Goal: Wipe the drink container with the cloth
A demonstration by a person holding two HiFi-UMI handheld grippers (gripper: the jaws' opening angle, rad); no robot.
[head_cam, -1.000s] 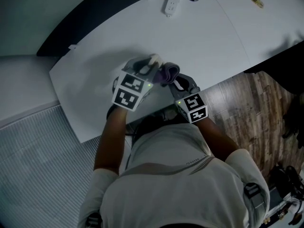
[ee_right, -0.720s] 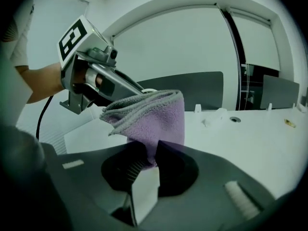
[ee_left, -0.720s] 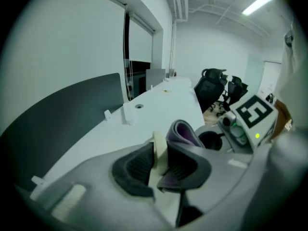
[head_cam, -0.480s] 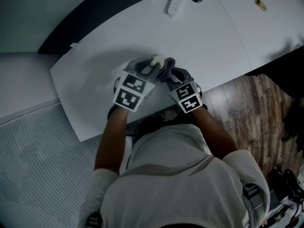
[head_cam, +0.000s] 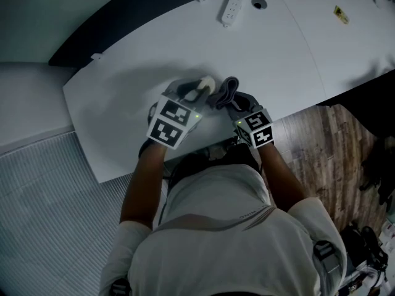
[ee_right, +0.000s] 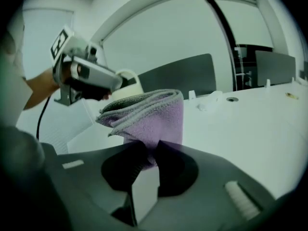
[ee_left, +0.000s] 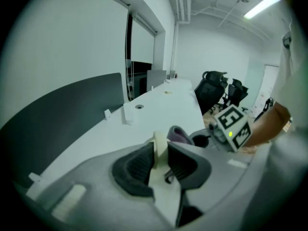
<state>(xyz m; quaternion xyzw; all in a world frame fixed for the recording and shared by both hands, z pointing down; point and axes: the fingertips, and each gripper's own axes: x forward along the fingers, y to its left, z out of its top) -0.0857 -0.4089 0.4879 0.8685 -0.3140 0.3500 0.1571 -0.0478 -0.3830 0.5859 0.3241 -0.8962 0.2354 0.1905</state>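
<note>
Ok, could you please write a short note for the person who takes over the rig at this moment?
Left gripper: shut on the thin wall of the cream drink container, near the front edge of the white table.
Right gripper: shut on the folded purple cloth, close beside the container; whether they touch cannot be told.
Done: both things are gripped and side by side.
Left: rub the cloth over the container; no wiped area can be seen yet.

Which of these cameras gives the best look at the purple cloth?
The right gripper view: the cloth fills the middle, folded, pinched in the right claw. The head view shows a small dark bundle; the left gripper view only a purple edge.
</note>
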